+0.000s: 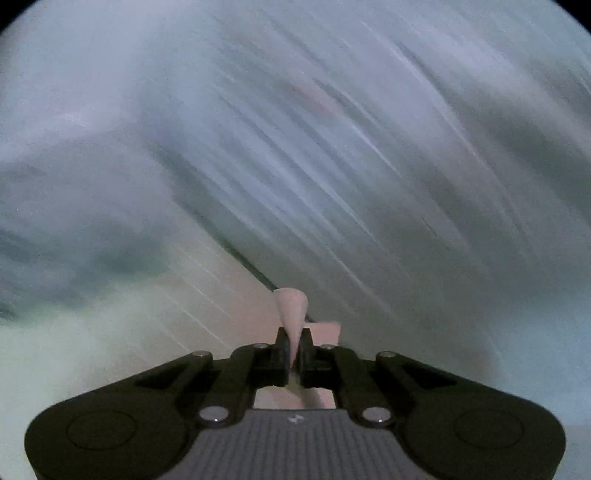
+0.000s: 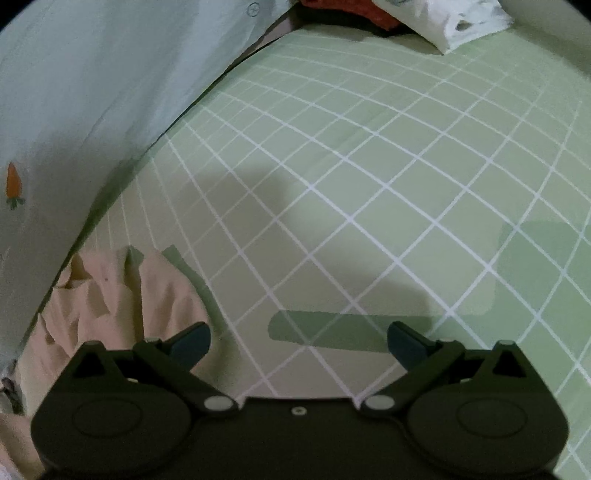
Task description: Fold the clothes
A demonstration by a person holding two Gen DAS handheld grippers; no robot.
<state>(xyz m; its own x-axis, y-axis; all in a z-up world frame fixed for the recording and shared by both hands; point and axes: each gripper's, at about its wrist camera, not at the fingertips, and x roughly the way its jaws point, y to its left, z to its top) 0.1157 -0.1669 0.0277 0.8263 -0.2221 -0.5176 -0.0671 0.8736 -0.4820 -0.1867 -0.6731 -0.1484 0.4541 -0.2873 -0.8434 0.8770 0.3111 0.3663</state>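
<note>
Left wrist: left tool pinches pink cloth between its tips.

On the bed, the crumpled garment lies at the near left edge, just left of the right tool, which hangs above the sheet with its jaws spread wide and nothing between them. A cloth with a carrot print runs along the bed's left edge, behind the garment. At the far edge sit a pillow and, left of it, another cloth. The left tool pinches a fold of fabric; everything beyond it is blurred
</note>
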